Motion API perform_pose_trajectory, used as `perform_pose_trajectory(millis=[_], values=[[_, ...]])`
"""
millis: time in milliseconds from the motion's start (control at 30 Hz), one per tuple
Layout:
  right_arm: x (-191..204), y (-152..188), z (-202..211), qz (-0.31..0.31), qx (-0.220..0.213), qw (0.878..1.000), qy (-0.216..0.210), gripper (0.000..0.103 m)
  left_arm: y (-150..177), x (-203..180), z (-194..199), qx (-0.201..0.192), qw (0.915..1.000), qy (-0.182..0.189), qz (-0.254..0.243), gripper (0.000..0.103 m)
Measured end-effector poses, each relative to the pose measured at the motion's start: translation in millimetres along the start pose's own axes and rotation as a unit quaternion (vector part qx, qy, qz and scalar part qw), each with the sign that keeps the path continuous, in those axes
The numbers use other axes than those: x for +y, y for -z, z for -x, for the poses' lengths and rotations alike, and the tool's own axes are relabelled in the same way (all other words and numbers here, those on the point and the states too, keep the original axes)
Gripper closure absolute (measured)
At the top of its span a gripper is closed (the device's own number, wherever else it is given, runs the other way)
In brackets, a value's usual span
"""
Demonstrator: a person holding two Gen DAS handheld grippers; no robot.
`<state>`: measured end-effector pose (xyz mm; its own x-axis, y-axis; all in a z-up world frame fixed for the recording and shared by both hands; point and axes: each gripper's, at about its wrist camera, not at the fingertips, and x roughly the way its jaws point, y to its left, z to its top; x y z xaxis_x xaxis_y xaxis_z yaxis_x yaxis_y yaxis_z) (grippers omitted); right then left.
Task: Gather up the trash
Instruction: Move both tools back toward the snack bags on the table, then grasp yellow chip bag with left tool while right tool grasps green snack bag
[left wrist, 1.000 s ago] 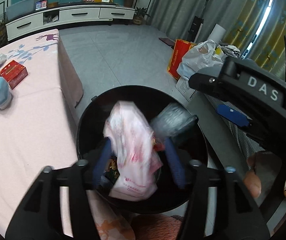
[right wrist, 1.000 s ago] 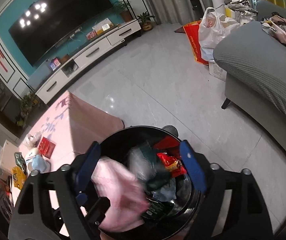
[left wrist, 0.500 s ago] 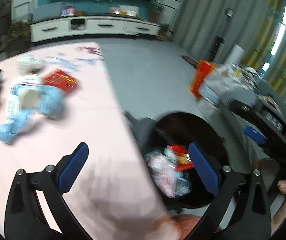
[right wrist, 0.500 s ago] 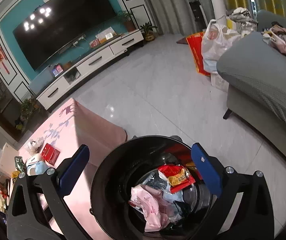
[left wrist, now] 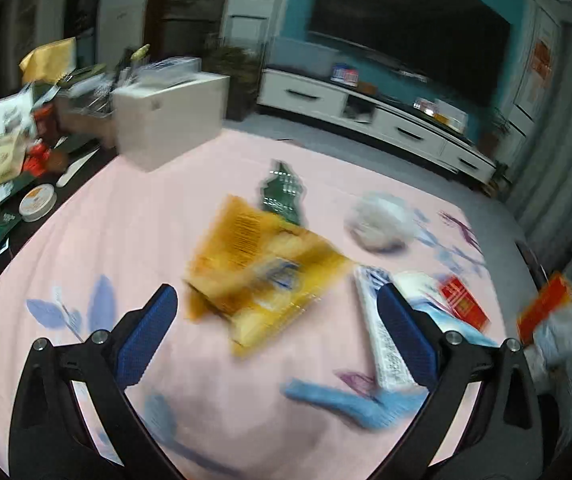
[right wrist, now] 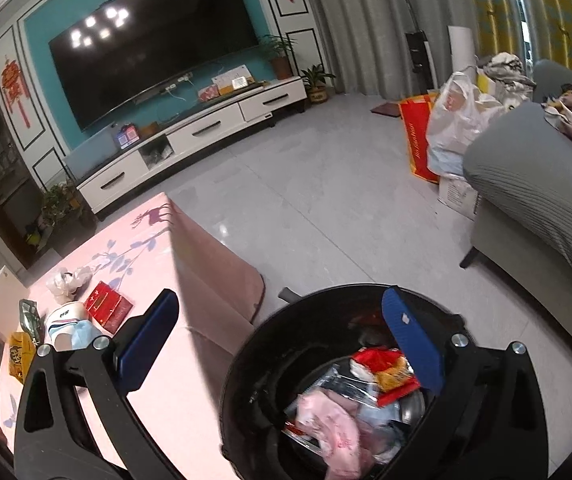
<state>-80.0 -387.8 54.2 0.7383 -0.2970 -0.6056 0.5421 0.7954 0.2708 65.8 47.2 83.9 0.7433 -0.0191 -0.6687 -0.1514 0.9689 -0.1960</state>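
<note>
Both grippers gape wide and empty: the left gripper (left wrist: 275,336) faces the yellow snack bag (left wrist: 261,268) on the pink table (left wrist: 125,224), the right gripper (right wrist: 286,344) hangs over the black bin (right wrist: 269,344). Best to straddle the bag's near edge squarely and pinch low.

The right claw (right wrist: 277,344) hangs wide apart and empty over a black bin (right wrist: 253,376) holding a pink wrapper (right wrist: 334,428) and red packet (right wrist: 382,364), just beside the pink worktop (right wrist: 165,396).

Yellow wrapper (left wrist: 259,264) flat on tbl
</note>
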Motion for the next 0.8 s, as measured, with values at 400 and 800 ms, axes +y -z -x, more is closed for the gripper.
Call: perform_pose_trajectory(millis=[400,800], values=[[46,19,-46,0.06,0.031,0.998,0.006,0.004,-13,49,-80,0.052,0.9915,0.076,0.092,0.007],[51,22,-51,0.062,0.03,0.998,-0.003,0.004,2,40,-76,0.072,0.9822,0.123,0.123,0.035]])
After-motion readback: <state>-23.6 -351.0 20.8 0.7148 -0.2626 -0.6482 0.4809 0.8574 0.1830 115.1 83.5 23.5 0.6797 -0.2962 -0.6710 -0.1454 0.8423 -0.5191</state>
